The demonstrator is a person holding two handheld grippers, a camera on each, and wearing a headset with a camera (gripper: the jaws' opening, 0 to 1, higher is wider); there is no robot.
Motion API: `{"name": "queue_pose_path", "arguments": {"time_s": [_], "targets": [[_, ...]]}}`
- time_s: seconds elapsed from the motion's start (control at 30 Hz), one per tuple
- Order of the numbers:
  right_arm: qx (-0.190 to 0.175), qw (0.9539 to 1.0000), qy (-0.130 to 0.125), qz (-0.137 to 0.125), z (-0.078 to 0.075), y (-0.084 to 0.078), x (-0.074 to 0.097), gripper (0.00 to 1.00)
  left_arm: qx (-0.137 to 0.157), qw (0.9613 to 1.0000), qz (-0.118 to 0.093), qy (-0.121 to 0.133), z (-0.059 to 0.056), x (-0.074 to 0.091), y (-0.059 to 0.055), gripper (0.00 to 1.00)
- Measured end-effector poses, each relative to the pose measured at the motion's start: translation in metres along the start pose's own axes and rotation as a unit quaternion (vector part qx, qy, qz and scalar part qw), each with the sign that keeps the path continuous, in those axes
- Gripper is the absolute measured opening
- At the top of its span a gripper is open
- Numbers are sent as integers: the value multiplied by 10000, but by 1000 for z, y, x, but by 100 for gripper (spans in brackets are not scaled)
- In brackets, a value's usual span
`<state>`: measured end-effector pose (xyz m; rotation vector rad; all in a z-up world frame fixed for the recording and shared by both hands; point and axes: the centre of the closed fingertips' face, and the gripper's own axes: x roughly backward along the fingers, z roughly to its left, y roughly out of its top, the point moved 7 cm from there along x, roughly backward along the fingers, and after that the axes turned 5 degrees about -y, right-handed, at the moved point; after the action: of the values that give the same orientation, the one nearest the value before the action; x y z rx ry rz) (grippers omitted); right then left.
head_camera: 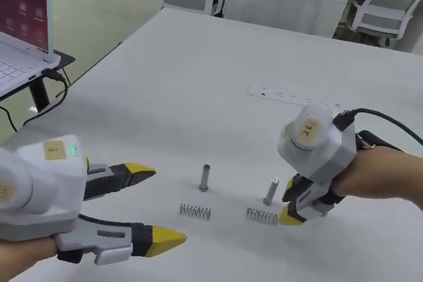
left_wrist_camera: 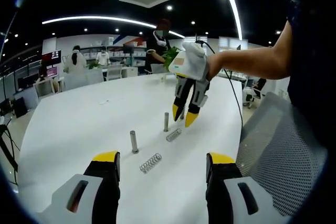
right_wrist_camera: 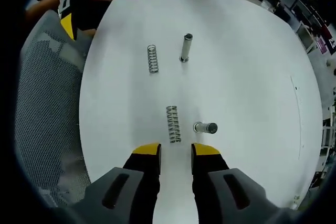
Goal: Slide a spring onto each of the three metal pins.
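Right gripper (right_wrist_camera: 175, 150), jaws slightly apart, empty, bottom centre: straddle spring (right_wrist_camera: 172, 123), pinch mid-coil (end free for pin (right_wrist_camera: 205, 127)). Left gripper (head_camera: 164, 204) spread, idle.

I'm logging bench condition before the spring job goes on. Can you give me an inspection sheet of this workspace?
Surface: white table, looks clean.
Job's things: left pin and right pin stand upright; left spring and right spring lie flat, neither on a pin.
Clutter: power strip on the far side.
Grippers: left gripper open wide, hovering; right gripper open, tips pointing down at the right spring.
Cables: black gripper cable; laptop cable.
Surroundings: laptop at the left, office chairs beyond.
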<state>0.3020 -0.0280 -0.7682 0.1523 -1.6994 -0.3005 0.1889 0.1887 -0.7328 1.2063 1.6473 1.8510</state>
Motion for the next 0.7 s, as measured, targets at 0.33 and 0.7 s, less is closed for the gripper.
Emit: {"name": "queue_pose_path", "arguments": {"time_s": [0.33, 0.7], "targets": [[-41, 10000, 68, -36, 3, 0, -12, 17, 5, 10000, 17, -40, 1, -4, 0, 62], [25, 9999, 113, -31, 5, 2, -22, 15, 21, 9999, 40, -96, 0, -7, 0, 60]]}}
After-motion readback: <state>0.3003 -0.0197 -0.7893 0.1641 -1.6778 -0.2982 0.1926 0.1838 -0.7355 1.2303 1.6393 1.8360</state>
